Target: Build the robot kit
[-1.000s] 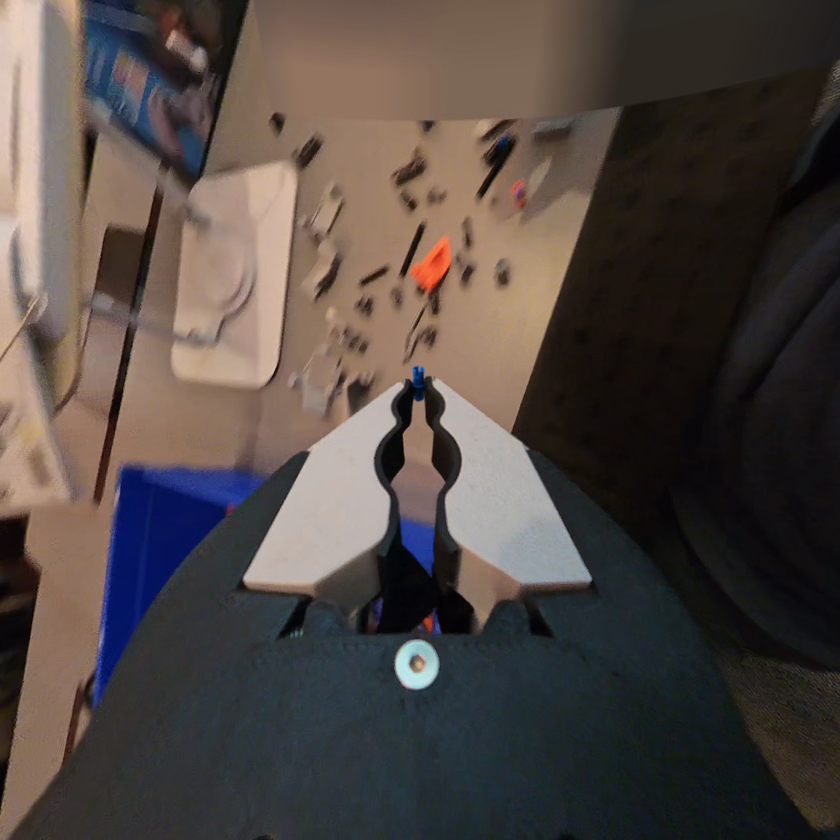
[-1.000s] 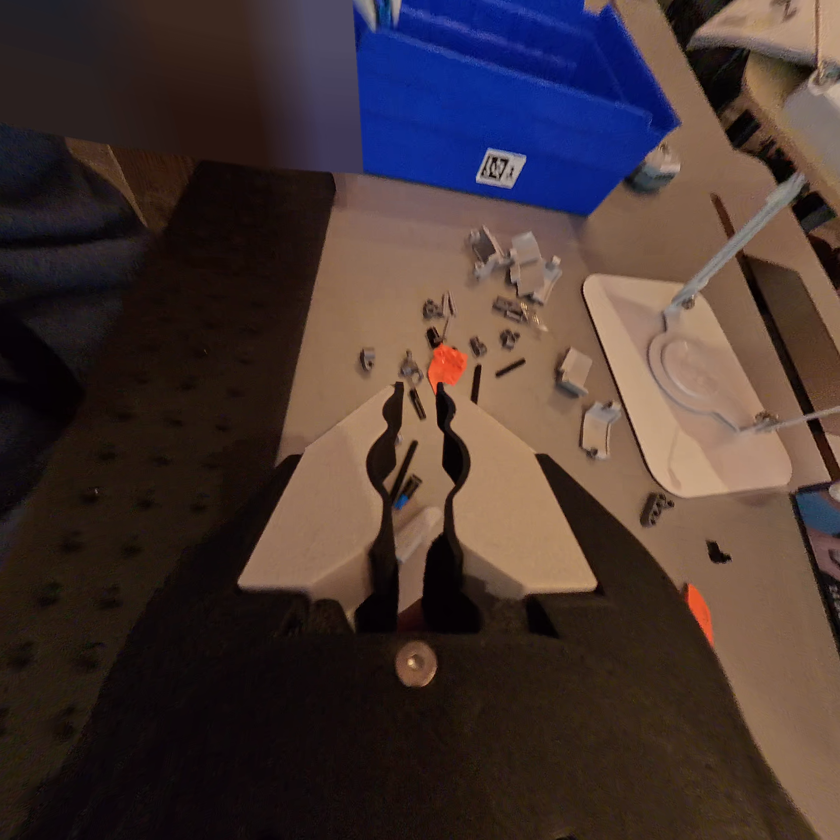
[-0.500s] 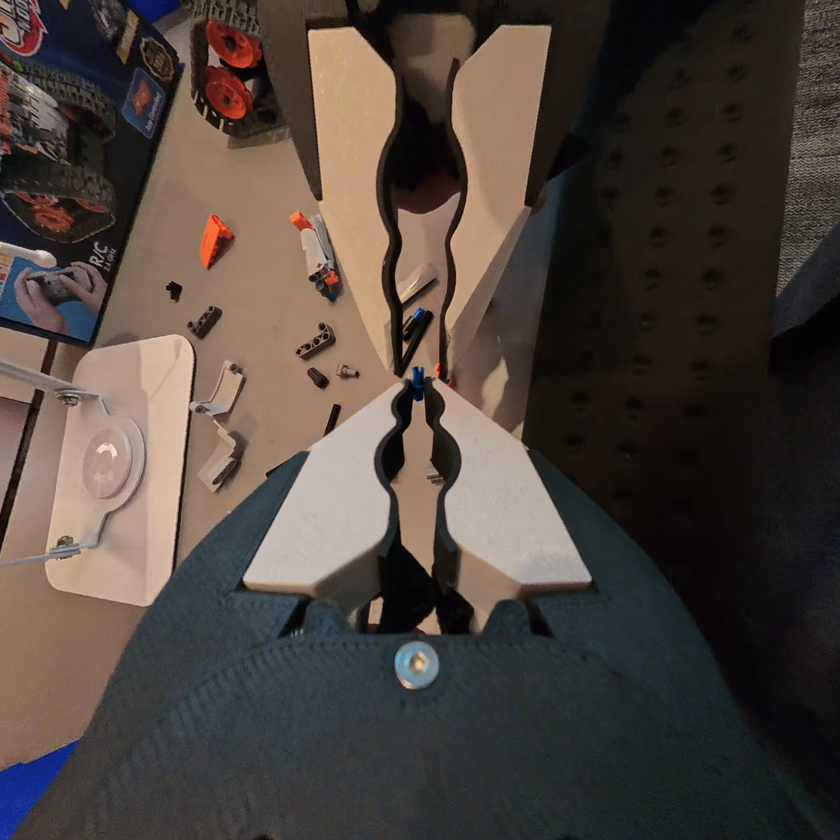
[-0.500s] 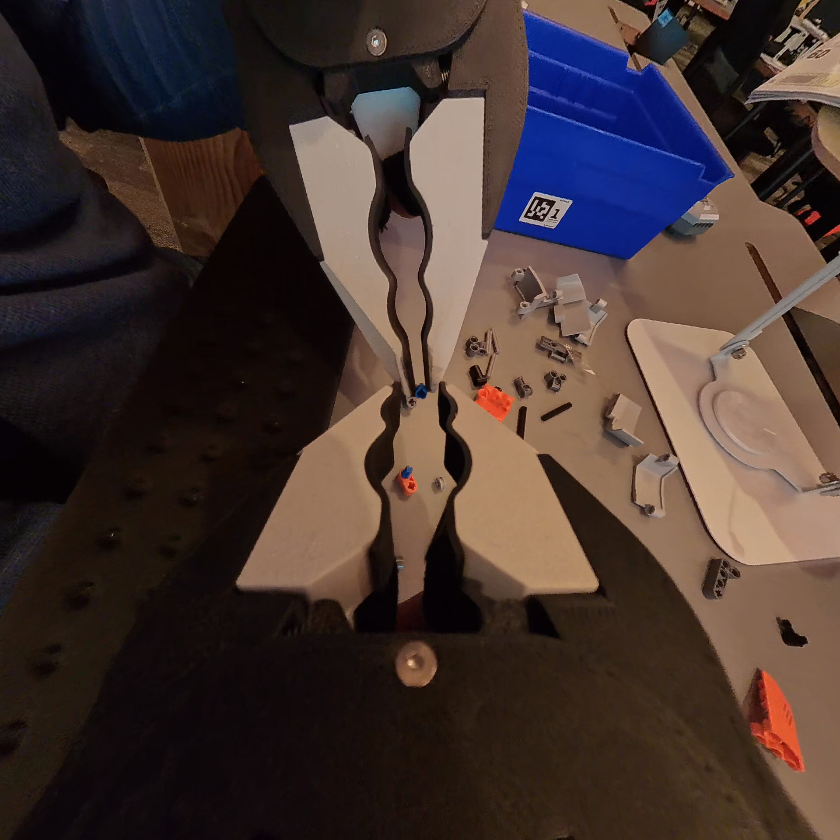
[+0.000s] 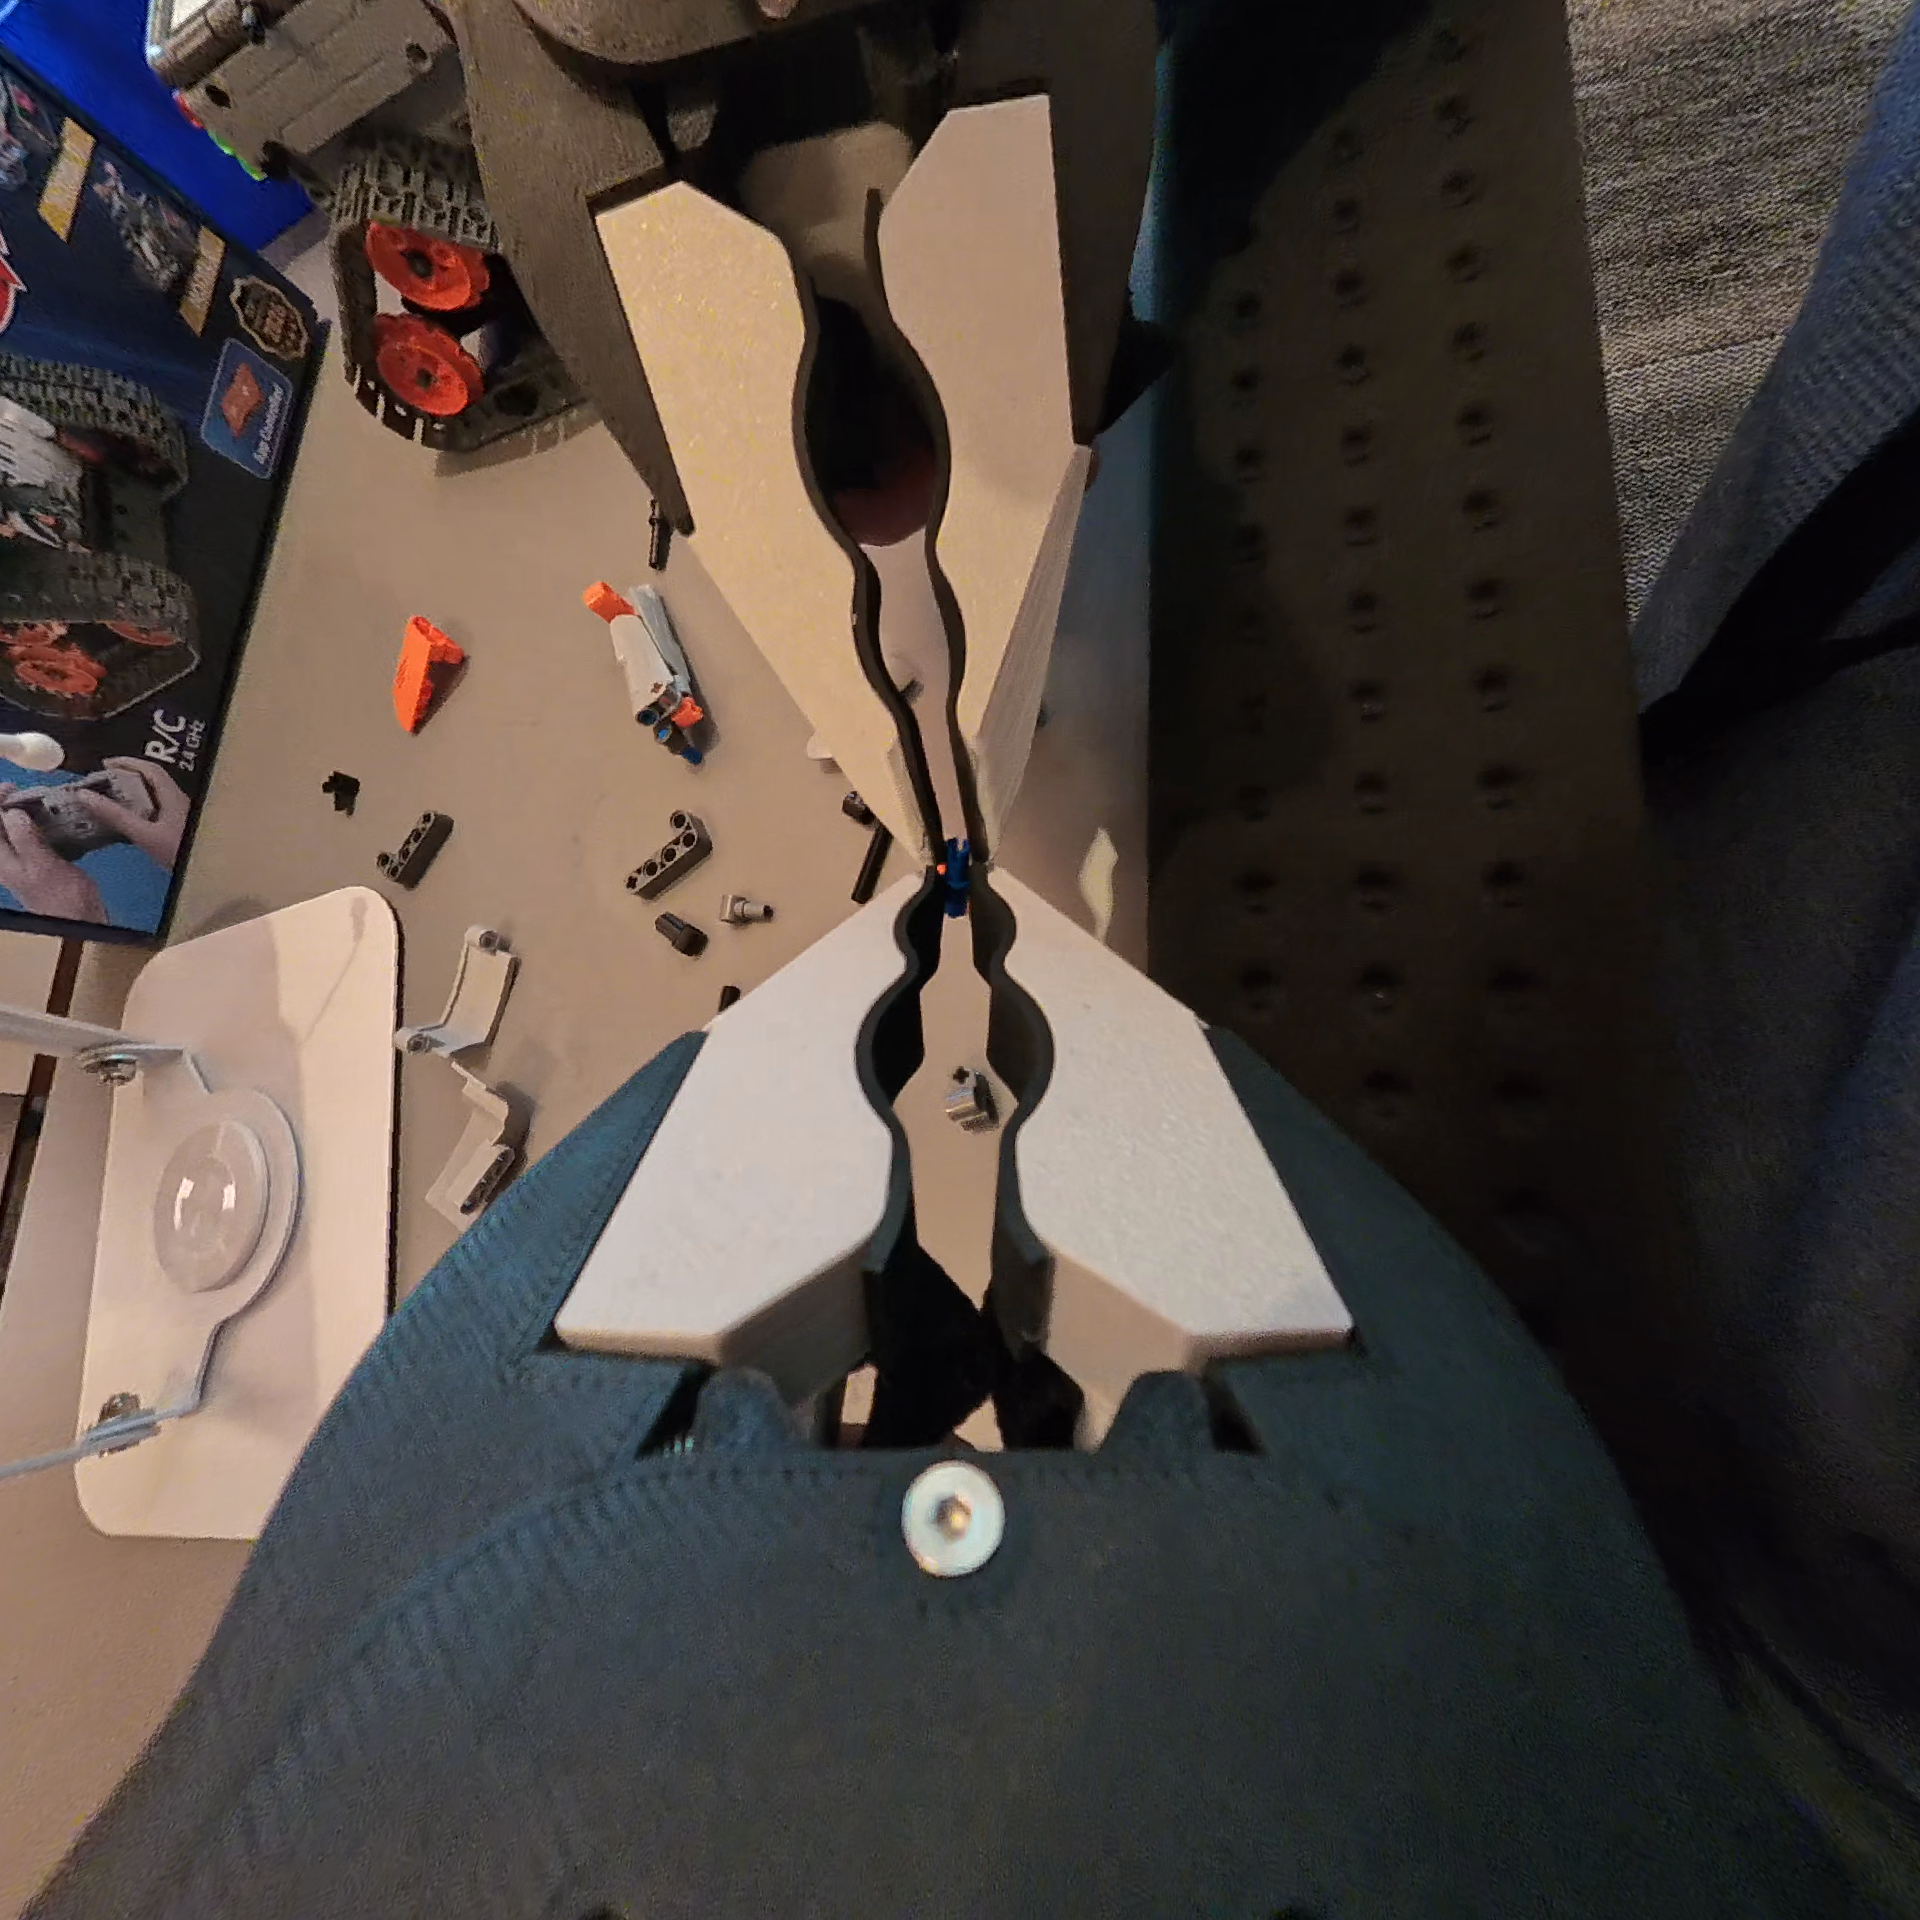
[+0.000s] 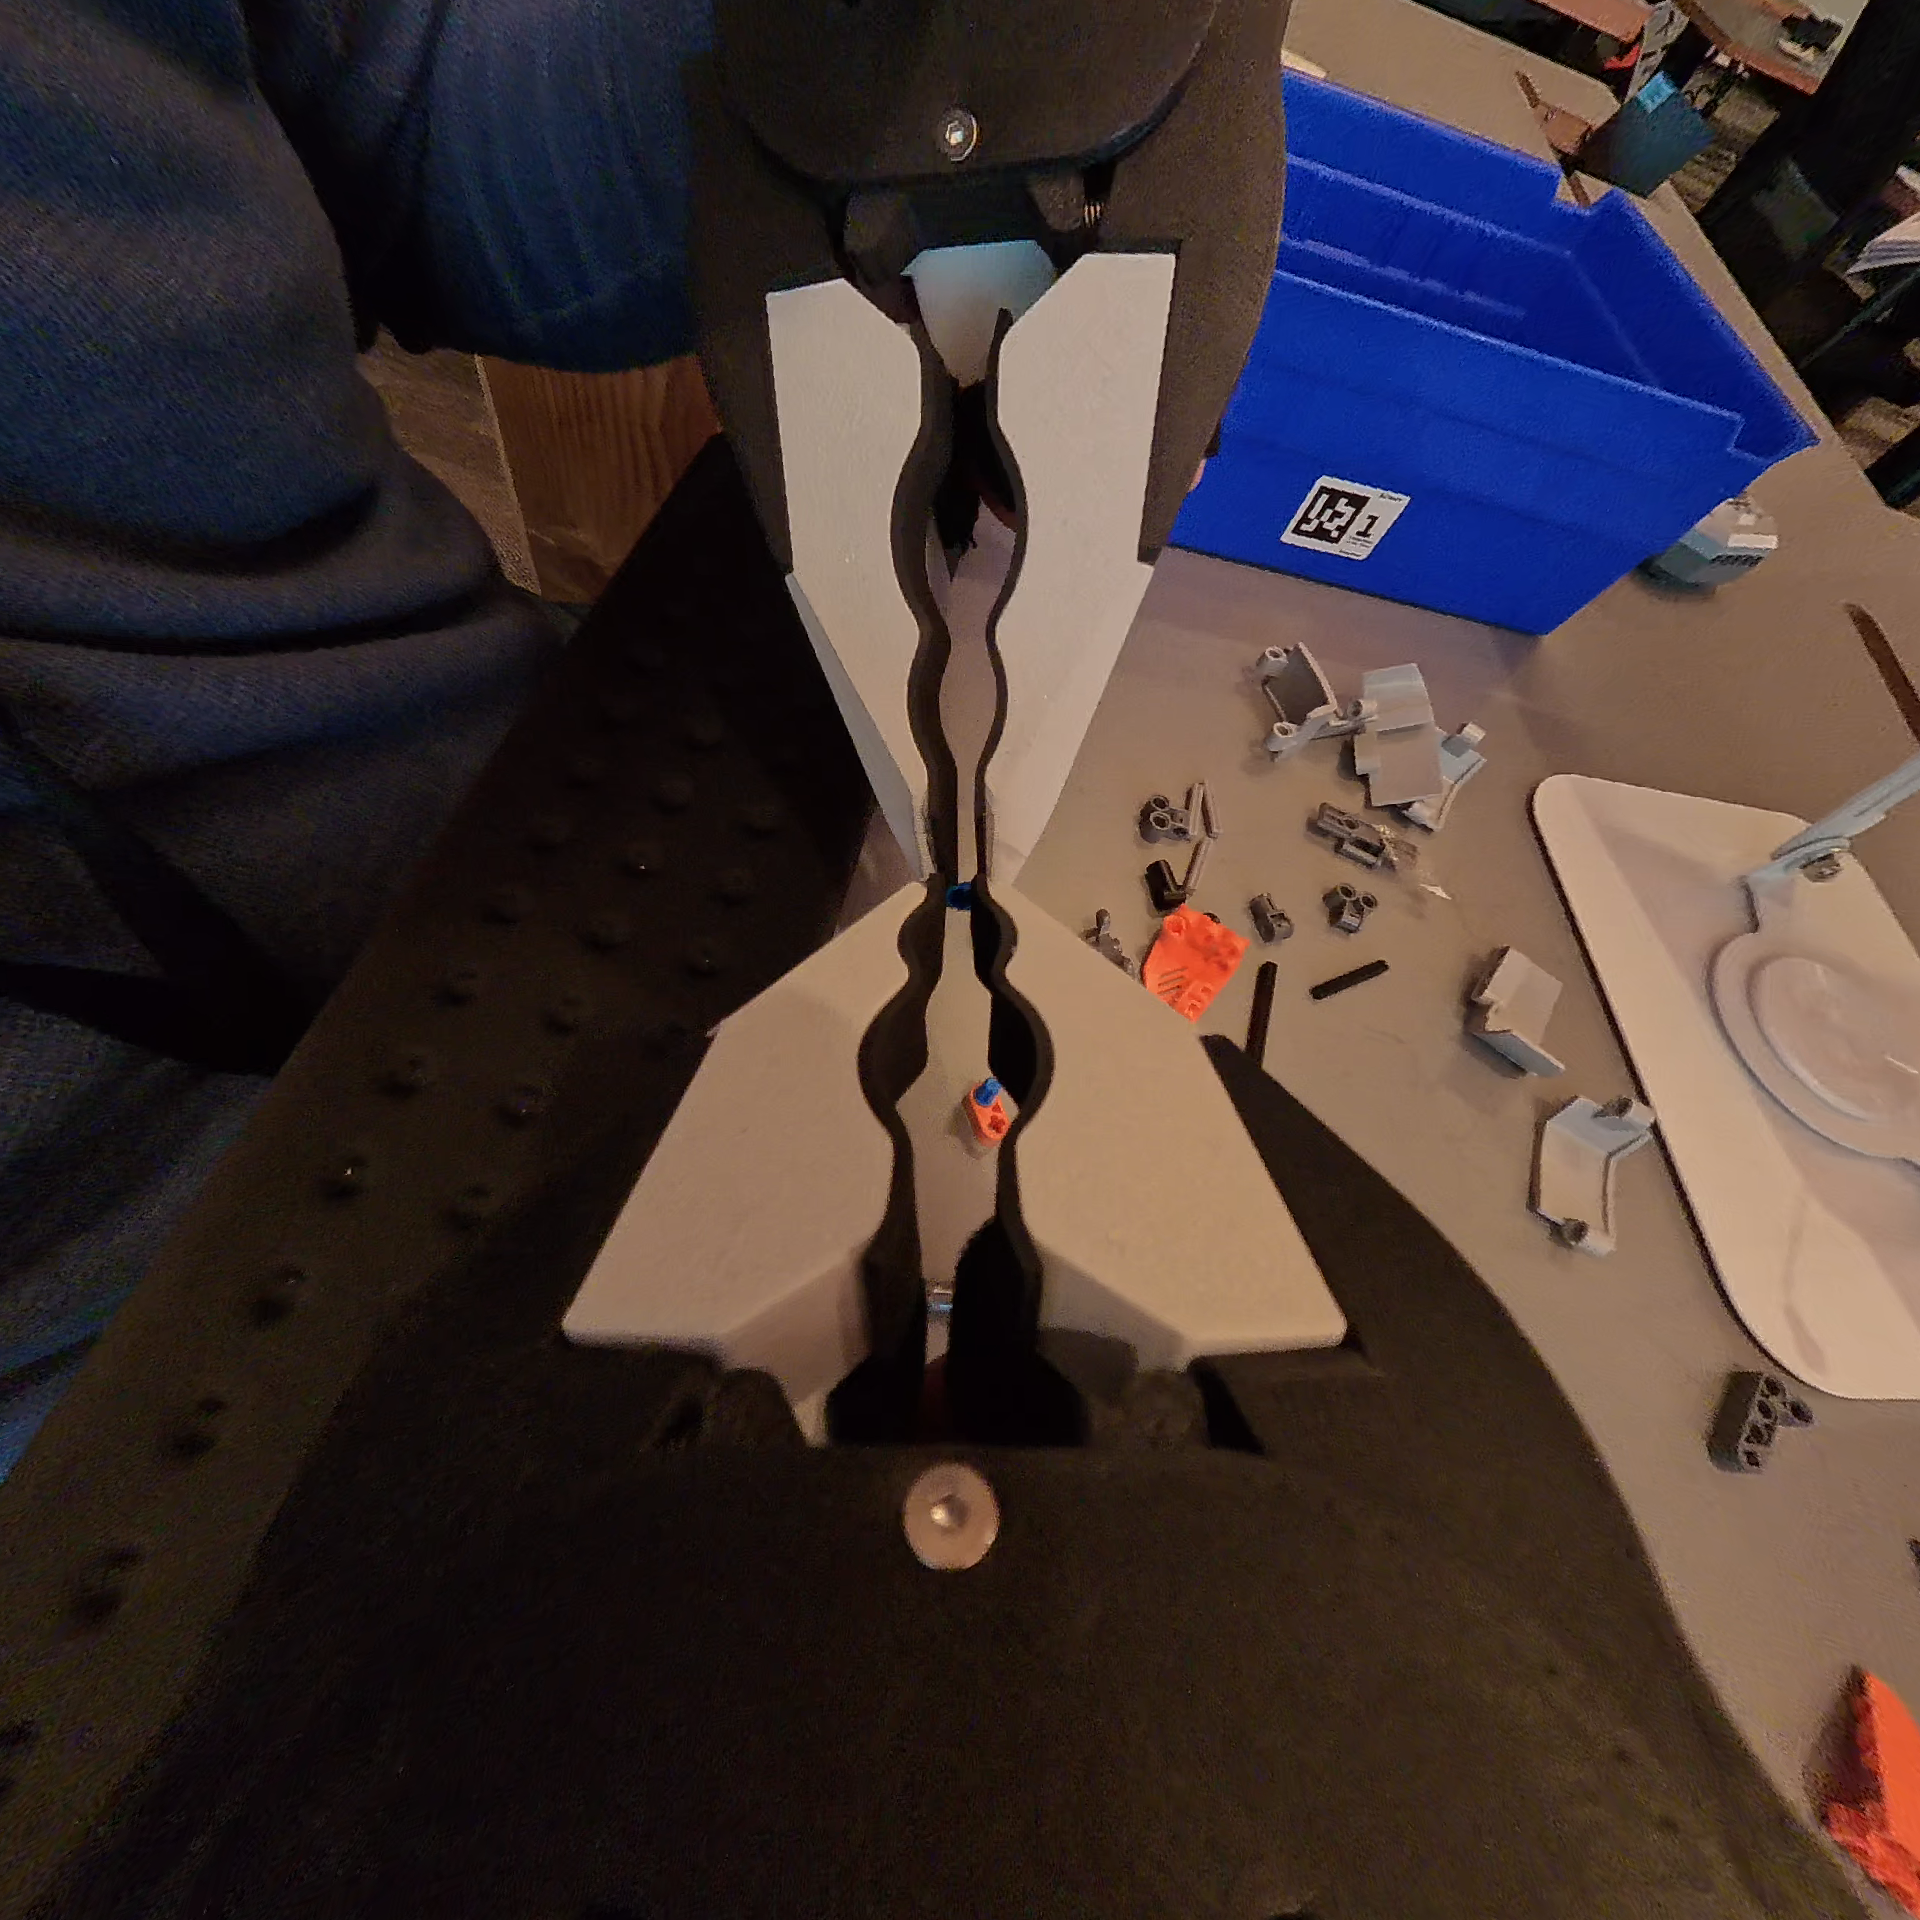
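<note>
The left gripper [image 5: 951, 896] is clamped on a tiny blue pin [image 5: 954, 881], which is pinched at the very tips and stands up out of them toward 12 o'clock, held in the air above the grey table [image 5: 540, 582]. The right gripper [image 5: 951, 844] comes in from 12 o'clock in the left wrist view, tip to tip with the left, and its 2 fingers enclose the pin's far end.

Half a second ago the right gripper's fingers stood clearly apart and a little short of the pin. Now they have drawn in to a narrow slit about it. I cannot tell from either view whether they actually pinch it or only flank it. In the right wrist view the pin [image 6: 958, 894] shows as a blue speck just at the right gripper's [image 6: 961, 906] tips, at 12 o'clock.

On the table under the right fingers lies a small orange connector [image 6: 987, 1112], and under the left fingers a small grey piece [image 5: 971, 1101]. Loose parts are scattered from 9 to 11 o'clock in the left view: 2 black beams [image 5: 670, 854], an orange wedge [image 5: 424, 670] and a tracked model with orange wheels [image 5: 426, 301]. A white base plate [image 5: 312, 935] sits at 8 o'clock. A blue bin [image 6: 1455, 364] stands at 1 o'clock in the right view, and a black perforated mat [image 5: 1382, 623] lies at 3 o'clock in the left view.
</note>
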### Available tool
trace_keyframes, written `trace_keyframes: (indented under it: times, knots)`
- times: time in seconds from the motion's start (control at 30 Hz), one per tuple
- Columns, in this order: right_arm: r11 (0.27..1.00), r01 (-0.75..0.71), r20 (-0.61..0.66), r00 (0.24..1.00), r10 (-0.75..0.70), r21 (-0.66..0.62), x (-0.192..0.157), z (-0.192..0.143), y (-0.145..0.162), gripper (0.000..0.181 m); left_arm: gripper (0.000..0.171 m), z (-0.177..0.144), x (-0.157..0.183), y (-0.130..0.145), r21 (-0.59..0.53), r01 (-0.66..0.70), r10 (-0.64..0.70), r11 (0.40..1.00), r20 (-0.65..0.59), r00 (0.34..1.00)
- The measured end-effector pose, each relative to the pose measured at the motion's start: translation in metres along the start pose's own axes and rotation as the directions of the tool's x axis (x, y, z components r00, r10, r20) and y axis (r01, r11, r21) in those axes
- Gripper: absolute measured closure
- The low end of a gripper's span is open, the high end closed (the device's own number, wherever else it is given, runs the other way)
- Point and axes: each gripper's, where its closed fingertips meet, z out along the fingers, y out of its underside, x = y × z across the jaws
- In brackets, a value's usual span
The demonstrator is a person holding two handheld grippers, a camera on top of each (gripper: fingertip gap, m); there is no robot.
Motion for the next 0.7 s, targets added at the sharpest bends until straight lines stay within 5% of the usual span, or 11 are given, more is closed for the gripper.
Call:
trace_keyframes:
  times: [0.7]
  knots:
    - [0.998, -0.03, -0.069, 0.997, 0.034, 0.054, 0.019, -0.009, -0.001, 0.18, 0.168, 0.002, -0.02, -0.005, 0.11, 0.052, -0.058, 0.993, 0.054, 0.997]
